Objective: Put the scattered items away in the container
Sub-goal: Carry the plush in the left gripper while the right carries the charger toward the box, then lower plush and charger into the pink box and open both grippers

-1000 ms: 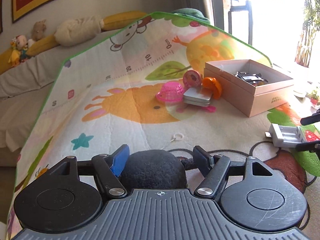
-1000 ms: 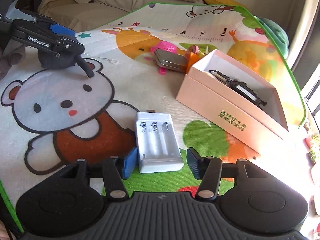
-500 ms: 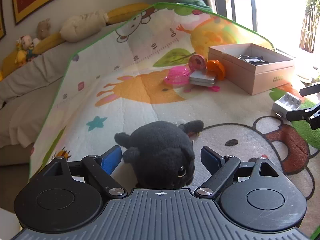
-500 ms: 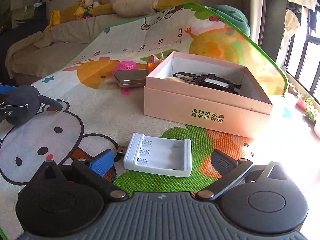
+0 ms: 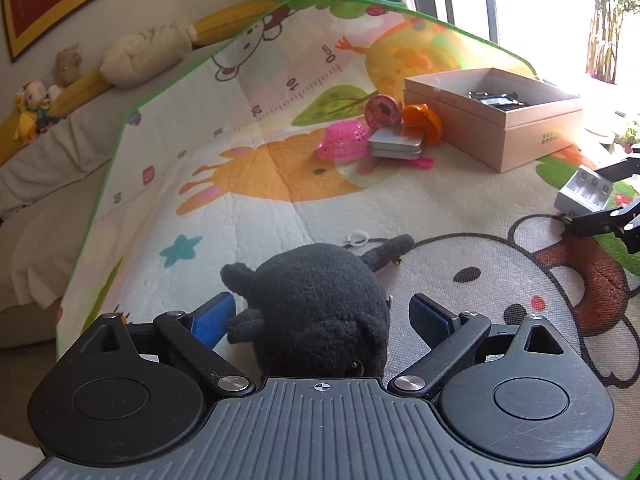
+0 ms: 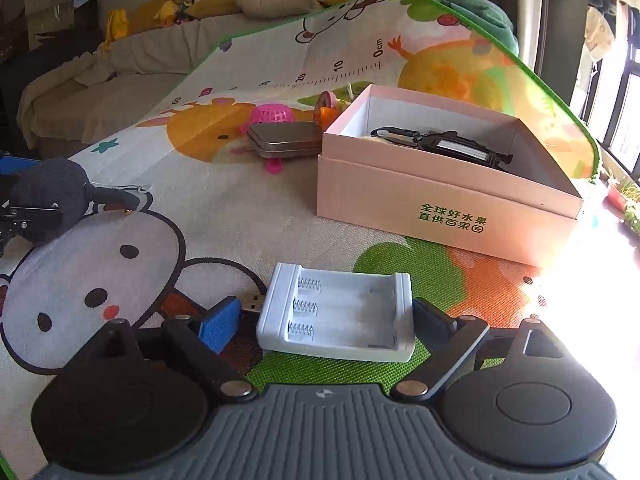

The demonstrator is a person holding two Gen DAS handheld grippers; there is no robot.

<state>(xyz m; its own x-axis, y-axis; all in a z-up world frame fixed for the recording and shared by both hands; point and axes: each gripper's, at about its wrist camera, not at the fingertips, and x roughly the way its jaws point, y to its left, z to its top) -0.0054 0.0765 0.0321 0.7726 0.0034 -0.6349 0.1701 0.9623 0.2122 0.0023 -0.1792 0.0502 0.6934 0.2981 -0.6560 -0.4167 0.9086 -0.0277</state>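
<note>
My left gripper (image 5: 324,316) is open around a black plush toy (image 5: 320,304) that lies on the play mat; the fingers stand apart from its sides. My right gripper (image 6: 326,320) is open around a white battery charger (image 6: 340,316); the right finger touches its end, the left finger is beside its USB plug. The pink cardboard box (image 6: 440,208) sits on the mat beyond, with a black item (image 6: 444,144) inside. The box also shows in the left wrist view (image 5: 520,136), as does the charger (image 5: 584,194).
A pink toy basket (image 5: 344,142), a metal tin (image 5: 396,146), an orange object (image 5: 424,120) and a round pink item (image 5: 382,110) lie close left of the box. A small ring (image 5: 358,238) lies beyond the plush. A sofa (image 6: 100,80) with stuffed toys borders the mat.
The left gripper opened from its grip on the plush a second ago and stays open around it. The right gripper lowered and closed in around the charger, now touching its right end.
</note>
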